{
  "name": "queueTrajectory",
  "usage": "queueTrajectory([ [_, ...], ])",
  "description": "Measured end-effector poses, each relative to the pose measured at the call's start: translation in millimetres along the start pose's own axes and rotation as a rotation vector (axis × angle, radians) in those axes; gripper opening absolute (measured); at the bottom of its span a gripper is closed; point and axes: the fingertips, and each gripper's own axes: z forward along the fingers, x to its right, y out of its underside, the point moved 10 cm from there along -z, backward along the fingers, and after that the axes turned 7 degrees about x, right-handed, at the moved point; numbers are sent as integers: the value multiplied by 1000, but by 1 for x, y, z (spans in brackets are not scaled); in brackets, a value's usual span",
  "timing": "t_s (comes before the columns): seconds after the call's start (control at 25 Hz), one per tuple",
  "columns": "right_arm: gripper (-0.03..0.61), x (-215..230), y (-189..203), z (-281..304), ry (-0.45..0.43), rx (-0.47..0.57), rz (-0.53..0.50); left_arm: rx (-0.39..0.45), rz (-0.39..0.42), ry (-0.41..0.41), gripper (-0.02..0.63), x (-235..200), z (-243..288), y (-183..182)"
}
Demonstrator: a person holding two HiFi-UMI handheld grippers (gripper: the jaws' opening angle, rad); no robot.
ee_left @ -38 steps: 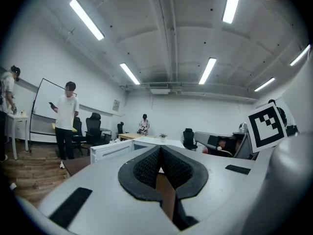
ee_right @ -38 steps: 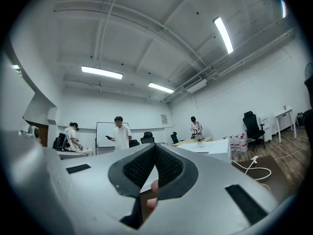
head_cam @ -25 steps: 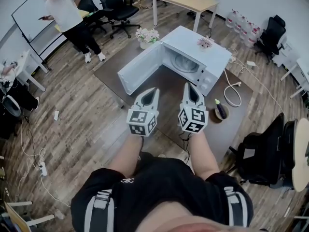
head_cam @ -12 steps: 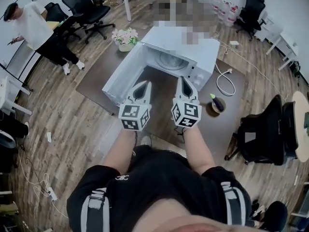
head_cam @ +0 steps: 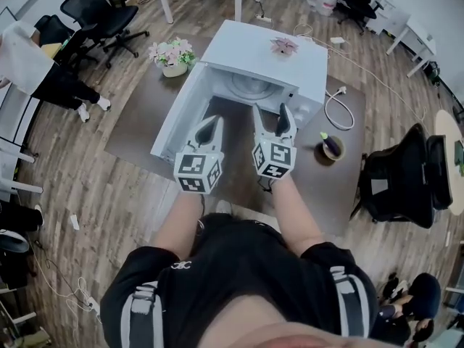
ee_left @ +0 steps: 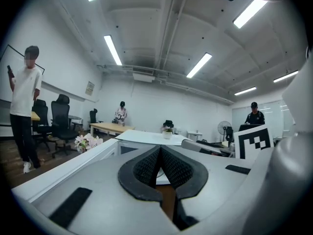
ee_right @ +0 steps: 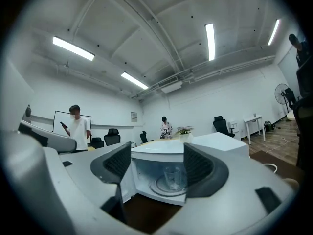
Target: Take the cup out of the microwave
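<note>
The white microwave [head_cam: 297, 71] stands on a brown table [head_cam: 130, 114] with its door [head_cam: 177, 118] swung open to the left. In the right gripper view a clear cup [ee_right: 172, 176] stands upright on the glass turntable inside. My right gripper [head_cam: 272, 114] points level at the opening, a short way in front of it; its jaws have just been opening and now stand open with nothing between them [ee_right: 159, 168]. My left gripper [head_cam: 212, 122] is beside it, near the open door, with its pads shut together and empty [ee_left: 160, 154].
A pot of pink flowers [head_cam: 172, 55] stands left of the microwave and a small flower [head_cam: 284, 46] on its top. A bowl with a dark object [head_cam: 332, 147] and a white cable [head_cam: 339, 111] lie at the right. A person [head_cam: 36, 71] stands far left.
Both grippers have moved forward, closer to the microwave's opening. The right jaws, shut before, now stand apart. The left jaws stay shut.
</note>
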Motion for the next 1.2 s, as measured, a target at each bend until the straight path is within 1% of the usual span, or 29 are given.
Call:
queueTrajectory([
  [0.08, 363, 0, 15, 15, 24, -23, 6, -9, -5, 12, 0, -9, 5, 5],
  [0.16, 397, -2, 29, 32, 42, -45, 1, -17, -7, 27, 0, -17, 12, 10],
  [0.28, 418, -5, 49, 58, 54, -82, -13, -34, -5, 49, 0, -25, 24, 17],
  [0.56, 440, 3, 111, 117, 86, -177, -25, -58, -18, 80, 0, -43, 52, 37],
  [0.8, 443, 33, 163, 167, 129, -261, -27, -91, -24, 102, 0, -58, 69, 52],
  [0.96, 443, 48, 184, 192, 132, -310, -29, -118, -15, 120, 0, -62, 75, 60],
  [1.2, 443, 57, 205, 223, 154, -347, -17, -139, 11, 138, 0, -71, 83, 68],
])
